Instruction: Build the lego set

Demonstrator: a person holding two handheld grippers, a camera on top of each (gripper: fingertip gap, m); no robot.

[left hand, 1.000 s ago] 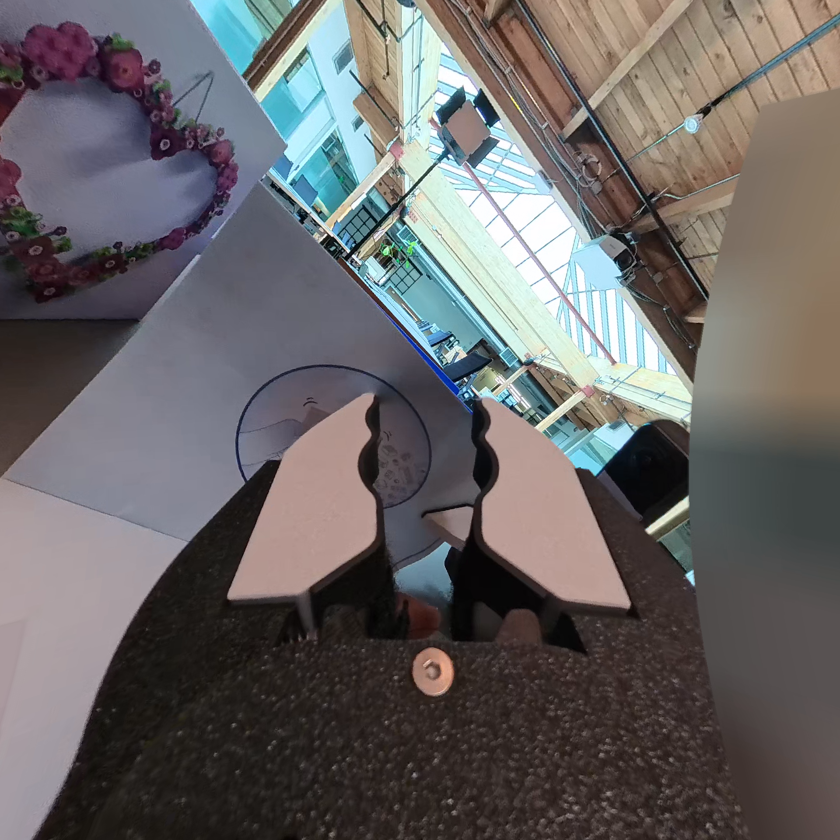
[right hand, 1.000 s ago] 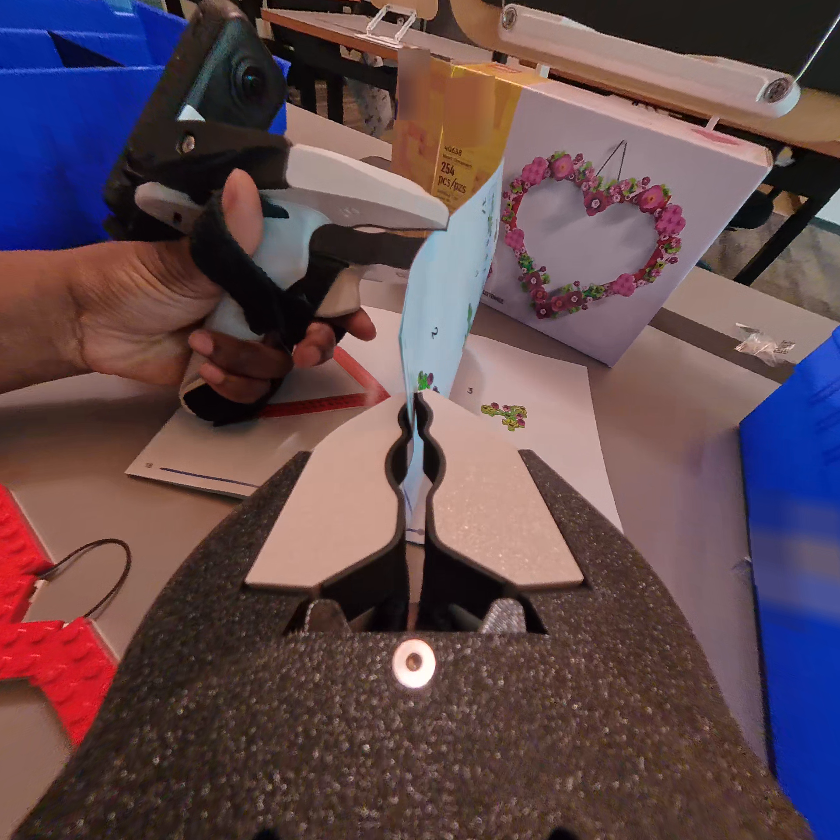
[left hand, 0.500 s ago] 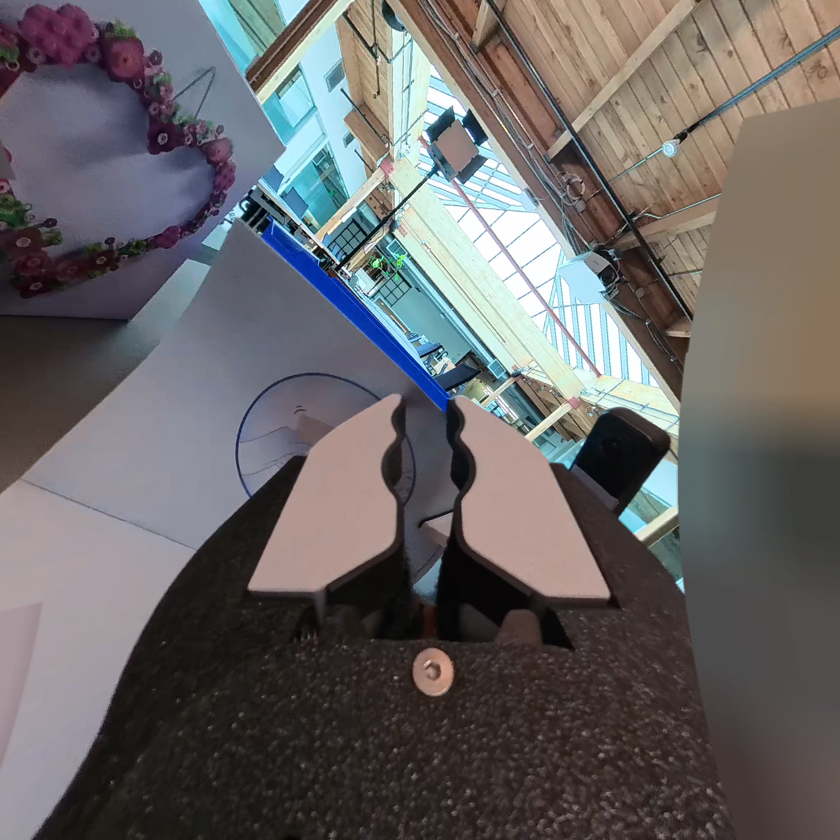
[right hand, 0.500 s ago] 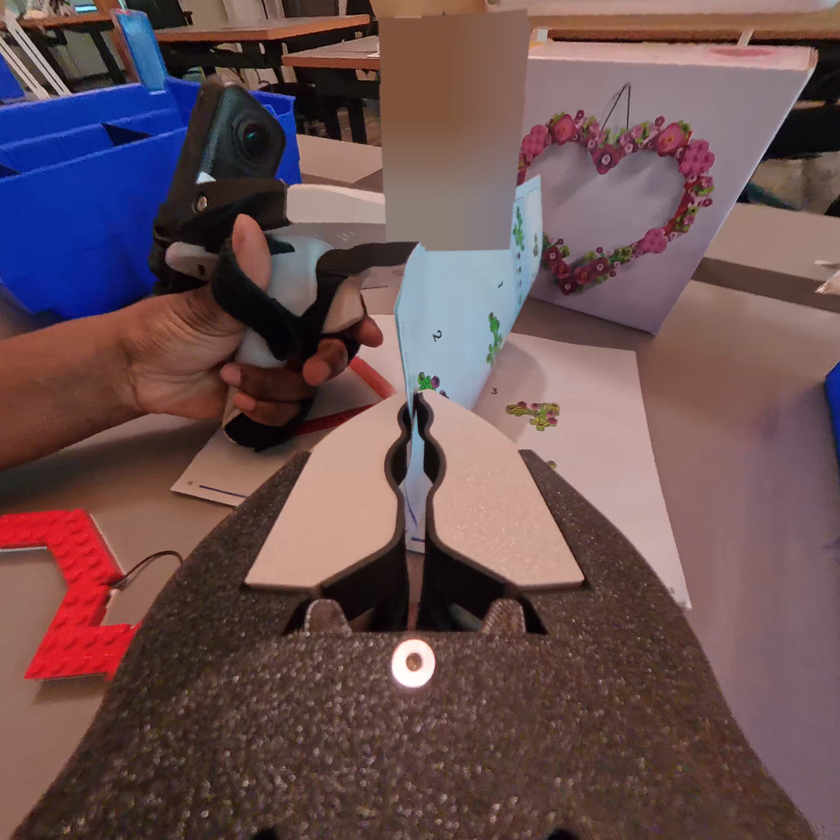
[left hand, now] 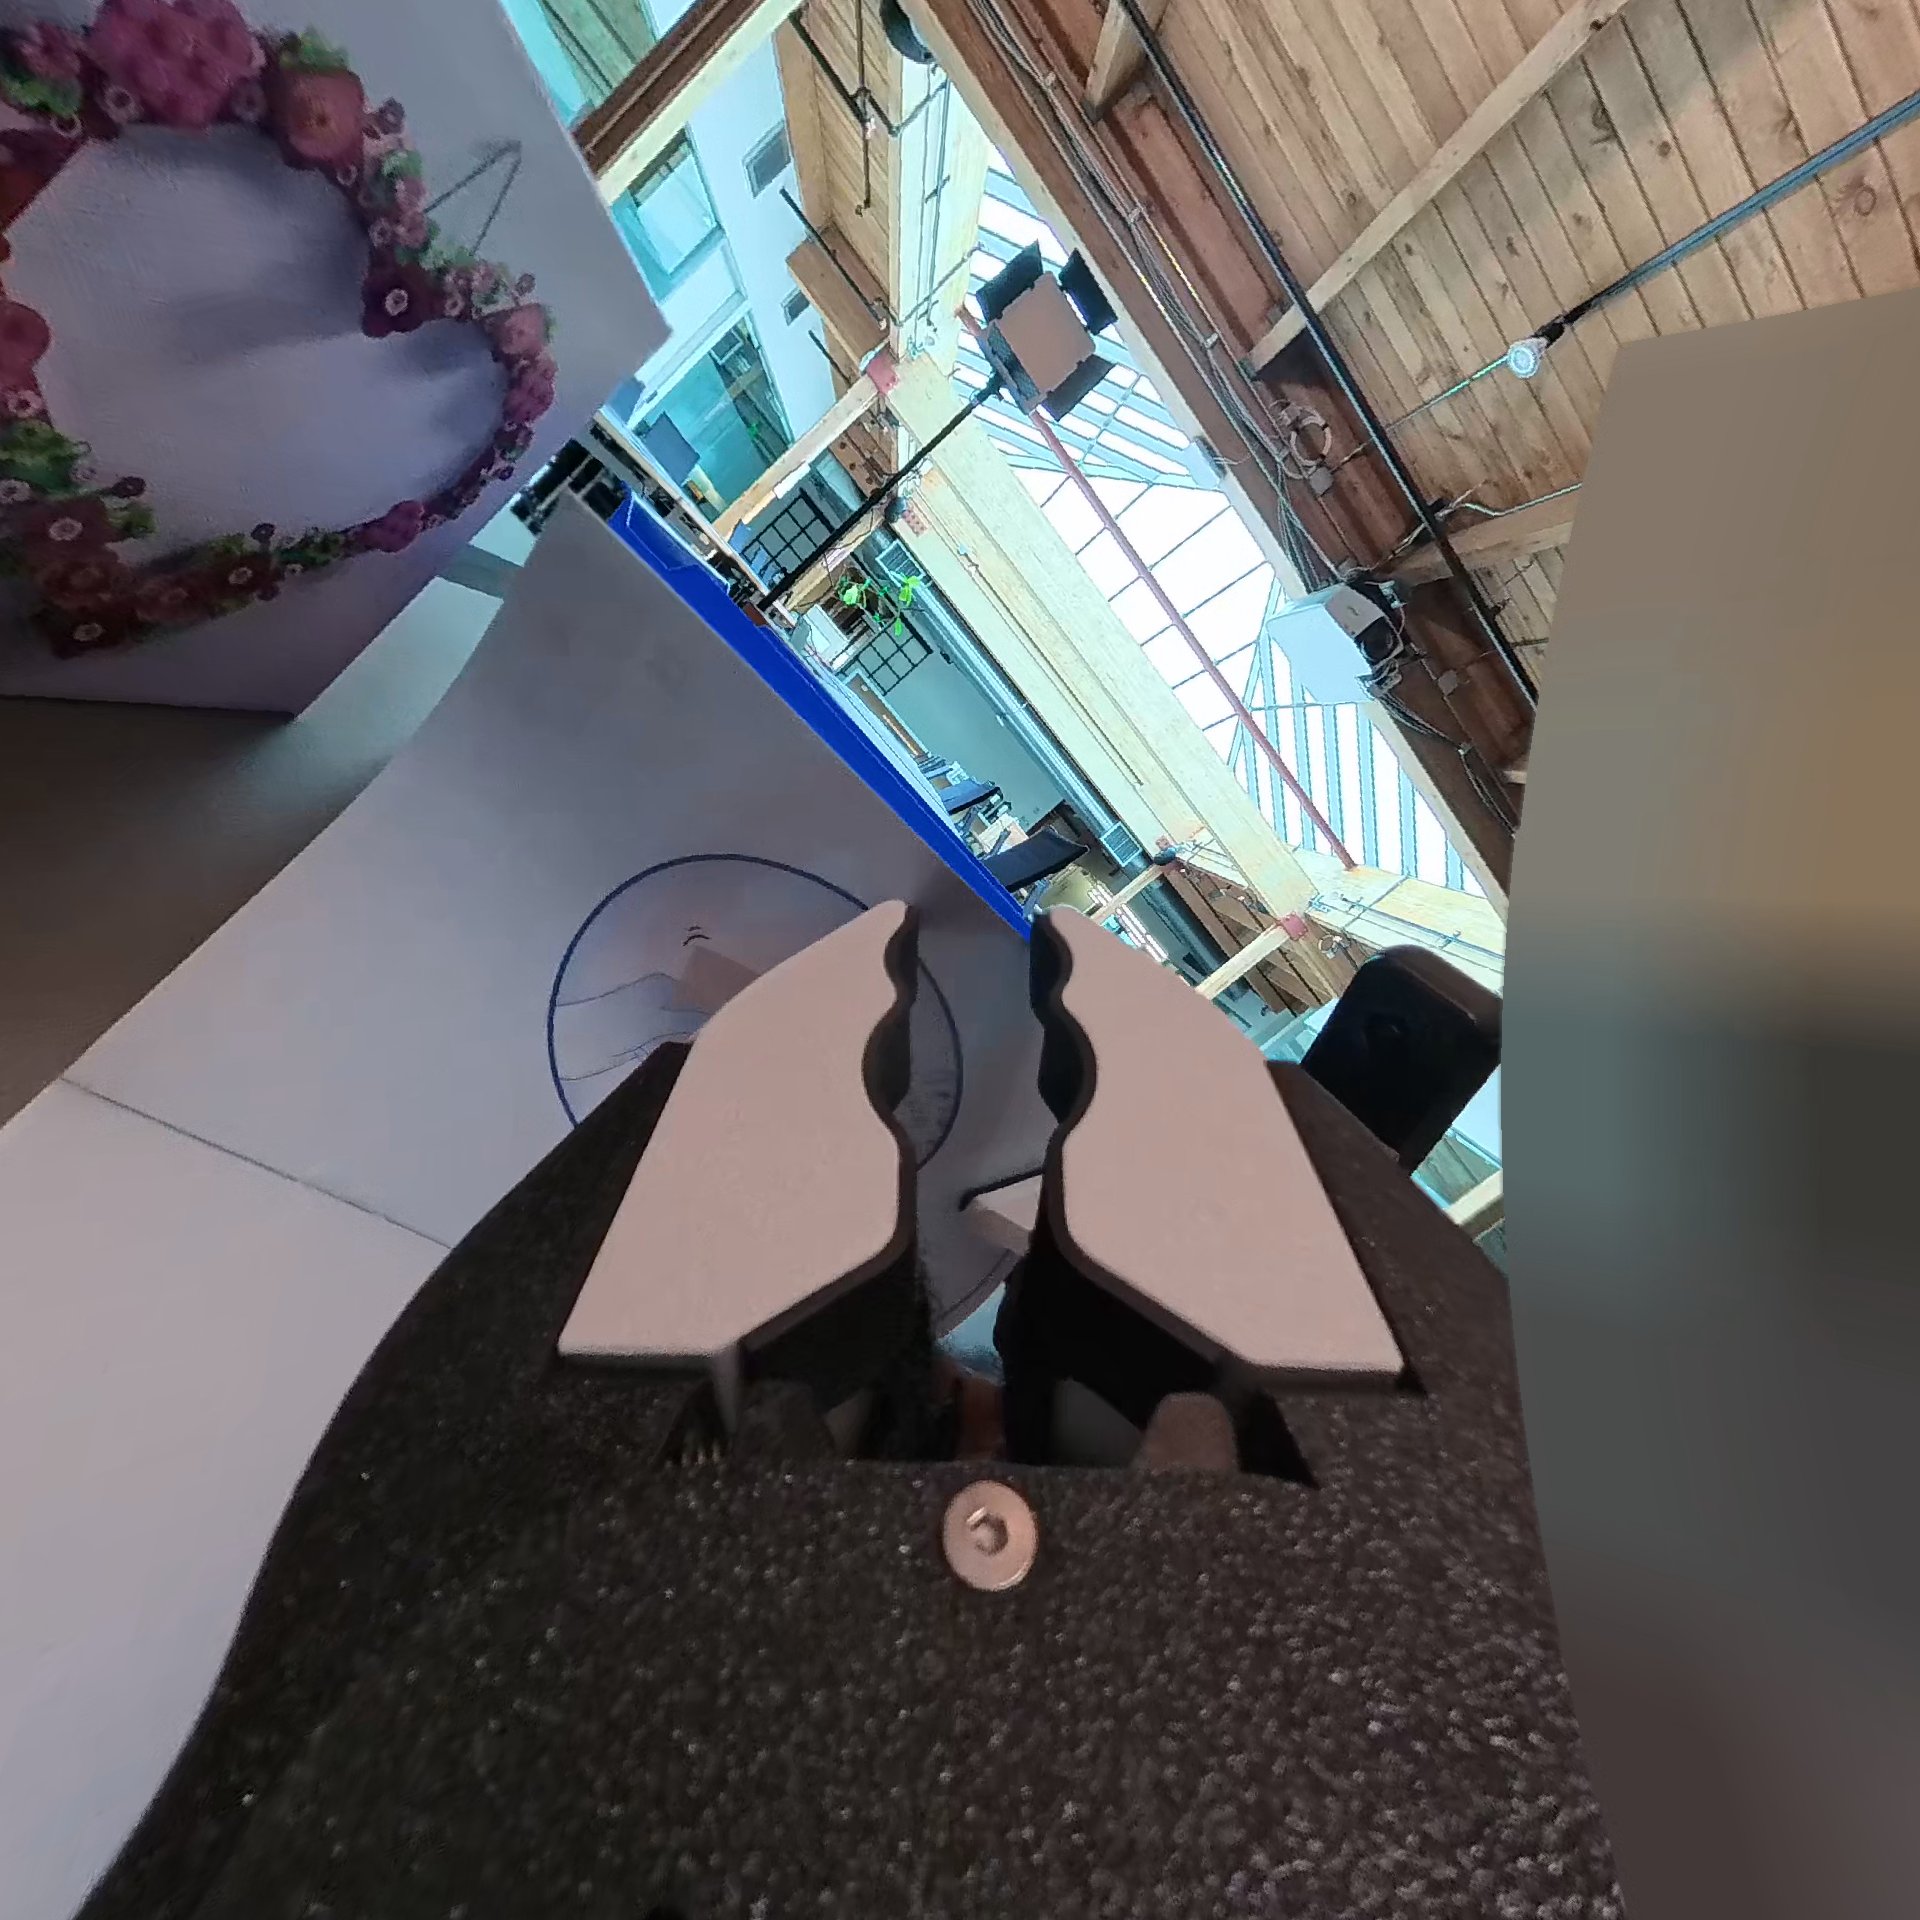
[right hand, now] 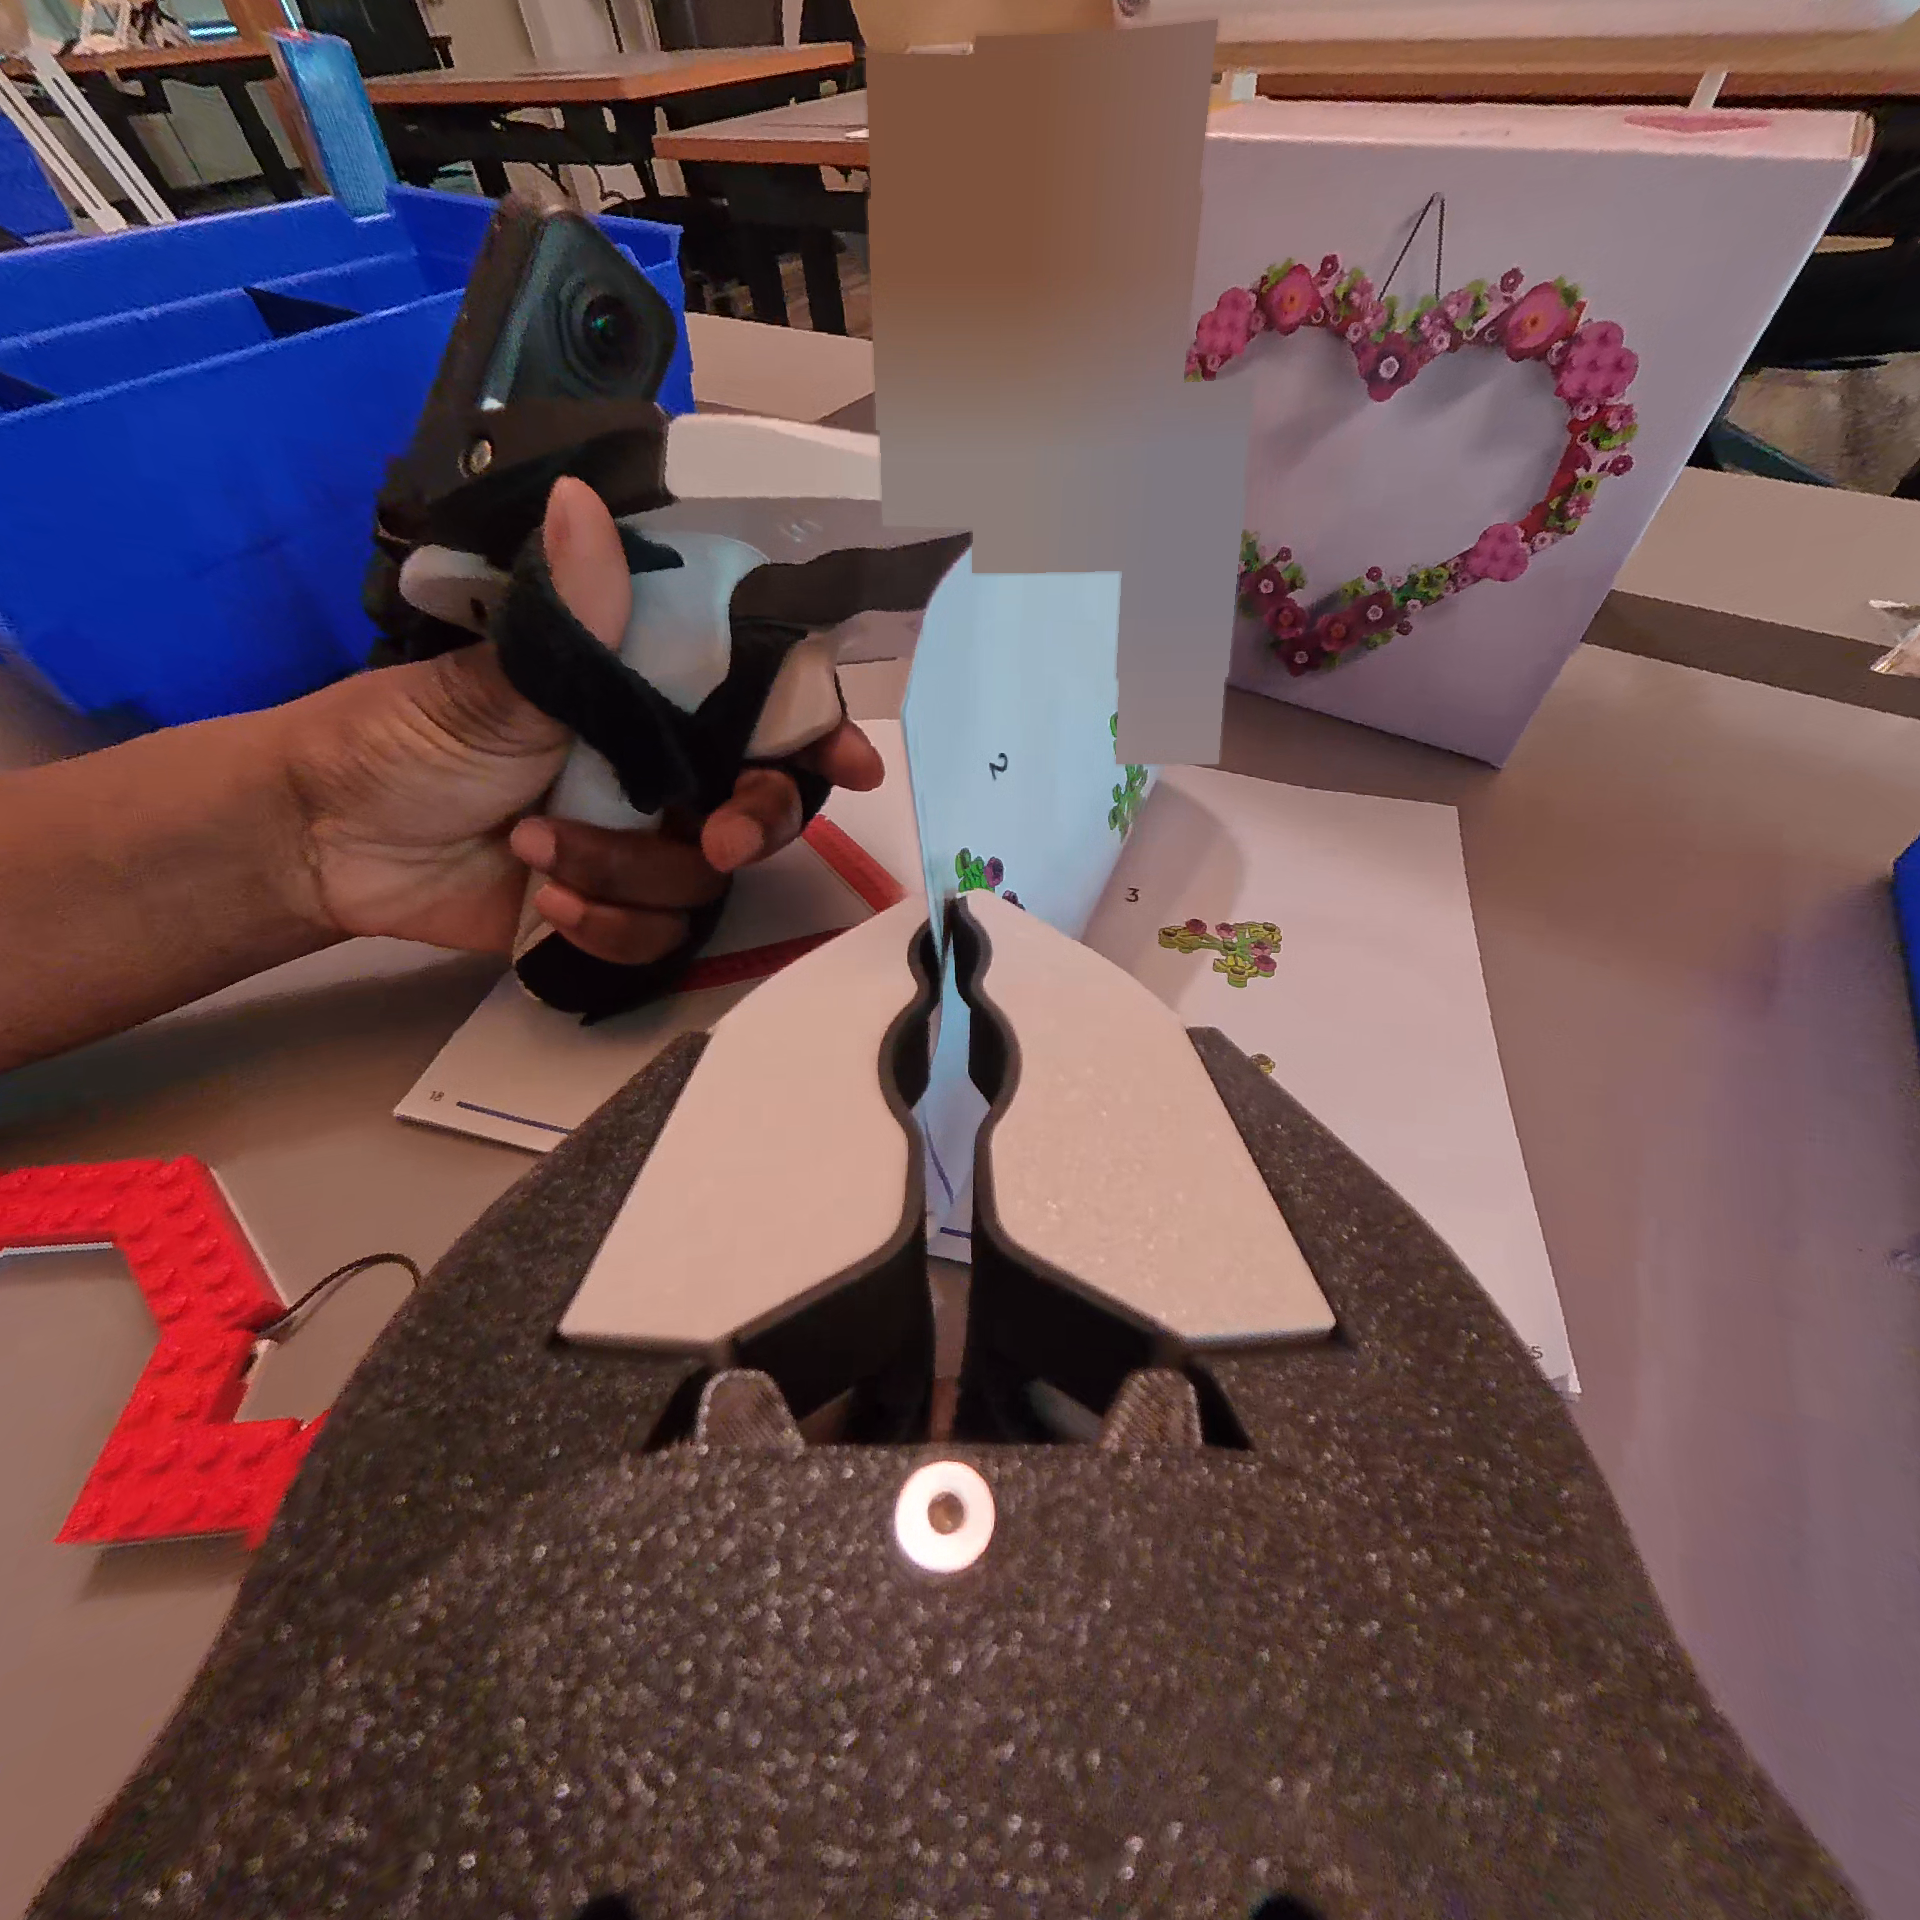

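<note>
My right gripper (right hand: 951, 904) is shut on the lower edge of a pale blue page (right hand: 1008, 727) of the instruction booklet (right hand: 1330, 1039) and holds it upright above the open booklet. A hand (right hand: 436, 790) holds the left gripper to the left of that page, and a blurred patch hides its fingertips. In the left wrist view my left gripper (left hand: 974, 920) points up along the curved page (left hand: 468, 914); its jaws stand a little apart with nothing between them. A red studded LEGO frame (right hand: 177, 1351) lies on the table at the near left.
The white set box with a flower heart (right hand: 1455, 436) stands behind the booklet and also shows in the left wrist view (left hand: 239, 364). Blue bins (right hand: 208, 436) stand at the left and a blue edge (right hand: 1907, 914) at the right. A thin black cord (right hand: 343, 1288) lies by the red frame. The gap from one gripper's tips to the other's is roughly 7 cm.
The left gripper's jaws have narrowed from wide open to a small gap. The right gripper has kept its pinch on the page, swung to face the box and stood the page more upright.
</note>
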